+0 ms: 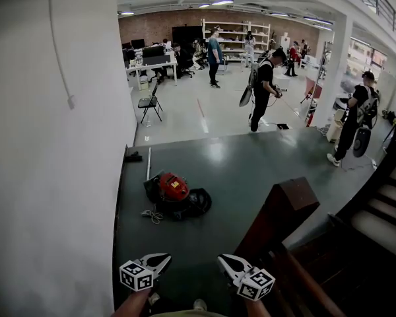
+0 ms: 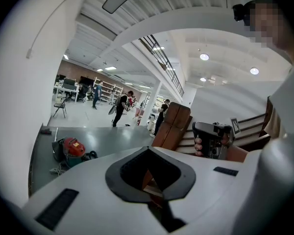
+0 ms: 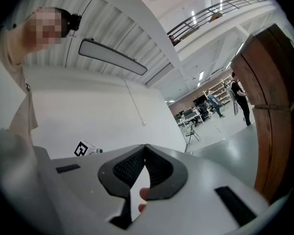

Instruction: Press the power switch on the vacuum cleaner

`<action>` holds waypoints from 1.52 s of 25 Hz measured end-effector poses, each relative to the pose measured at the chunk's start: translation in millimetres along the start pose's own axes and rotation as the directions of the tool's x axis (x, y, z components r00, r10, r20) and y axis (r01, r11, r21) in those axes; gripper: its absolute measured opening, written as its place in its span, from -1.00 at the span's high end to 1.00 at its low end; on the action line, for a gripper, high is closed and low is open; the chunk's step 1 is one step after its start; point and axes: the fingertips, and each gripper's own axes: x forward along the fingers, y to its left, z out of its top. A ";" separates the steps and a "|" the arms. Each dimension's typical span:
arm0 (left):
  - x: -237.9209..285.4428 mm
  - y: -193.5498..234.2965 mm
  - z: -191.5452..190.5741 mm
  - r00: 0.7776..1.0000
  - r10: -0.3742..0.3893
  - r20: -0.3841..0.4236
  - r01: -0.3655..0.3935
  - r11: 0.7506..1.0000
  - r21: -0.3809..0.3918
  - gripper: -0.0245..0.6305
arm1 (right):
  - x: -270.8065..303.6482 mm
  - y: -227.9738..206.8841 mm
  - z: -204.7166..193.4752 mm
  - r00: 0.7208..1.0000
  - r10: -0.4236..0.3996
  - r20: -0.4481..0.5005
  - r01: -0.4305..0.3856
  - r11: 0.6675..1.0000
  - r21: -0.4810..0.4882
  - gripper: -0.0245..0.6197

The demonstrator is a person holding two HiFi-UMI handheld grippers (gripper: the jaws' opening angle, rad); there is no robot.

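Head view: vacuum cleaner (image 1: pixel 175 191) upright

The right hand-held gripper (image 3: pixel 145 147) faces a white wall (image 3: pixel 88 106), its jaws closed tip to tip with nothing between them. Fingertips (image 3: pixel 143 194) show through the gap below the pads. A marker cube (image 3: pixel 82 149) peeks out at the left. On the right rises a brown wooden post (image 3: pixel 277 111), perhaps a stair post. Far off stand a chair (image 3: pixel 192 132), desks (image 3: pixel 190 115) and a person (image 3: pixel 240 99).

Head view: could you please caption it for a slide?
Left gripper and right gripper hover short of the red vacuum cleaner.
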 end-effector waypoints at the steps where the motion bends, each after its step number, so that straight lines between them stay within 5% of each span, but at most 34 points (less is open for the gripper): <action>1: 0.5 0.1 -2.4 1.000 0.000 -0.004 0.000 1.000 0.000 0.91 | -1.1 -2.6 1.3 1.000 0.007 0.006 -0.007 1.000 0.015 0.90; 16: 2.2 59.9 -13.3 0.999 -0.007 -0.031 0.004 0.996 -0.088 0.91 | 56.0 -40.6 -0.3 0.999 -0.052 0.006 0.052 0.996 0.067 0.90; 19: 6.1 82.9 2.9 0.999 -0.040 0.003 0.040 0.995 -0.092 0.91 | 84.0 -39.4 14.3 0.996 -0.066 0.055 0.059 0.991 0.124 0.90; 24: 15.3 114.9 39.5 0.994 -0.101 0.043 0.104 0.992 -0.069 0.91 | 132.1 -36.0 25.8 0.997 -0.070 0.021 0.068 0.994 0.084 0.90; 38: 10.1 230.5 94.2 0.985 -0.174 -0.010 0.173 0.983 -0.061 0.91 | 246.9 -35.4 55.5 0.989 -0.143 0.044 0.142 0.990 0.024 0.90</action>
